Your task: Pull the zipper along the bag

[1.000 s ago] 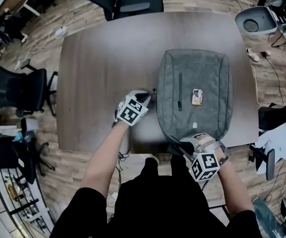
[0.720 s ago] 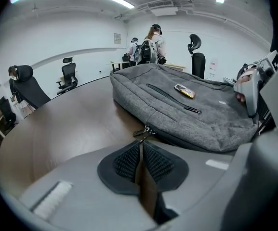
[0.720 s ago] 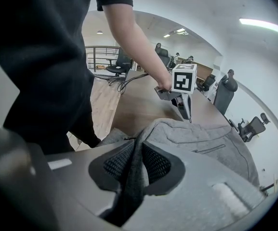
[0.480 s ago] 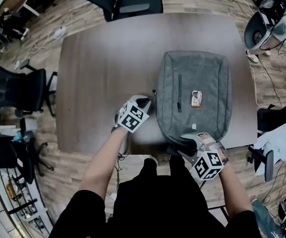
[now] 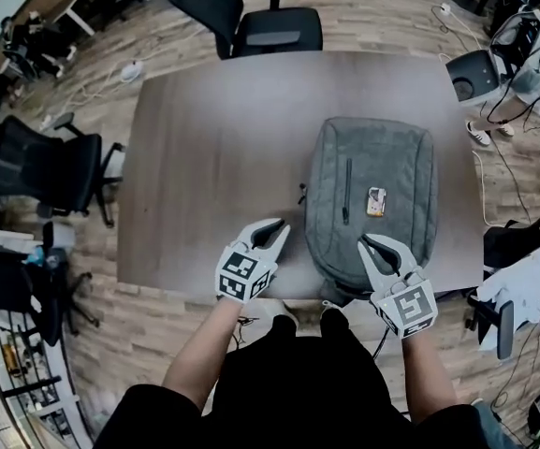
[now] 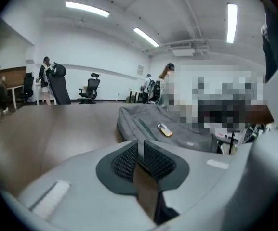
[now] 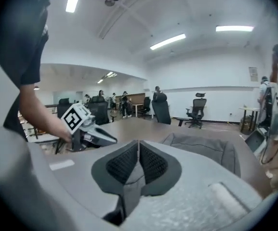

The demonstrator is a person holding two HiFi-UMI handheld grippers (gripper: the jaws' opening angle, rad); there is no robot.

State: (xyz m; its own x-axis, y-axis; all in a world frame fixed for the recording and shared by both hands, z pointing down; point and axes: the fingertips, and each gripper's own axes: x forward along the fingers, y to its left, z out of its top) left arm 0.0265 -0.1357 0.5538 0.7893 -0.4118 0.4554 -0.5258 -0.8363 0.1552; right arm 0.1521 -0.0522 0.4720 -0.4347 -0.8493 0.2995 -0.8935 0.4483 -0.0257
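Head view — brown table (image 5: 204,138), wood floor (image 5: 372,12), left fingers (image 5: 268,236) parting, right fingers (image 5: 383,252) closing, empty

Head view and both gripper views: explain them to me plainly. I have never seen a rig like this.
There is no robot here: a person holds a two-jaw gripper in each hand. The head view looks down from a camera on the person's head. Each gripper view looks along that gripper's own jaws. A grey backpack lies flat on a brown table, with a small yellow tag on its front. The left gripper hangs beside the bag; its jaws have just opened to a narrow gap, with nothing between them. The right gripper is above the bag's near end; its jaws have just closed together, empty.
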